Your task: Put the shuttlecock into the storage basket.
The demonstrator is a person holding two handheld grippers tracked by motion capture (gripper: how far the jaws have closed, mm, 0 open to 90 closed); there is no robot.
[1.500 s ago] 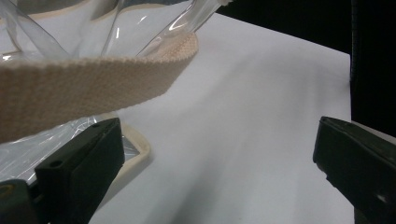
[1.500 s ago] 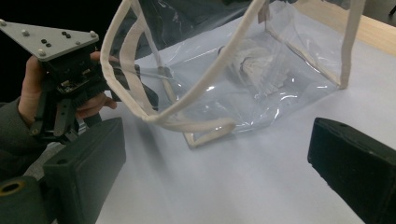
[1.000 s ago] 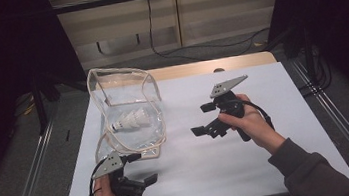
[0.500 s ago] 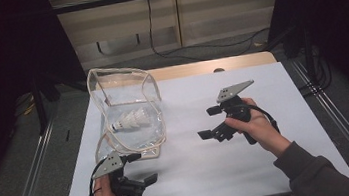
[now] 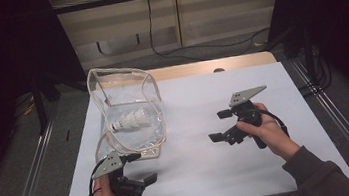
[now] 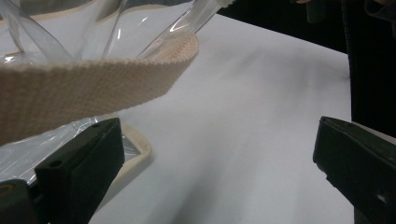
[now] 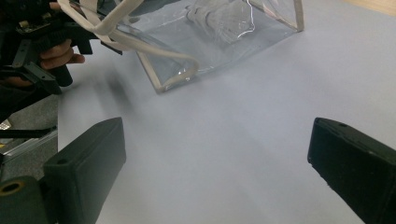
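White sheeting covered the table, whose bare wooden edge showed at the far side, and dark curtains and a pale panelled wall with a hanging black cable closed off the room behind it. On the left half of the sheet lay a clear plastic bag trimmed in cream webbing, its mouth standing open toward the far side, and inside it rested a white shuttlecock, lying on its side. No brand, label or writing could be read on the bag, the shuttlecock or either tool. The left gripper sat at the near left corner of the sheet, held low in the person's hand, just at the near end of the bag; its jaws stood wide apart and gripped nothing. In the left gripper view a cream webbing strap of the bag crossed above the left-hand jaw, with the bag's clear wall and cream-edged base just behind that jaw; whether the jaw touched the bag could not be told. The right gripper was held above the sheet well to the right of the bag, its jaws also spread wide and empty, pointing toward the bag. In the right gripper view the bag lay beyond the jaws with bare sheet between.
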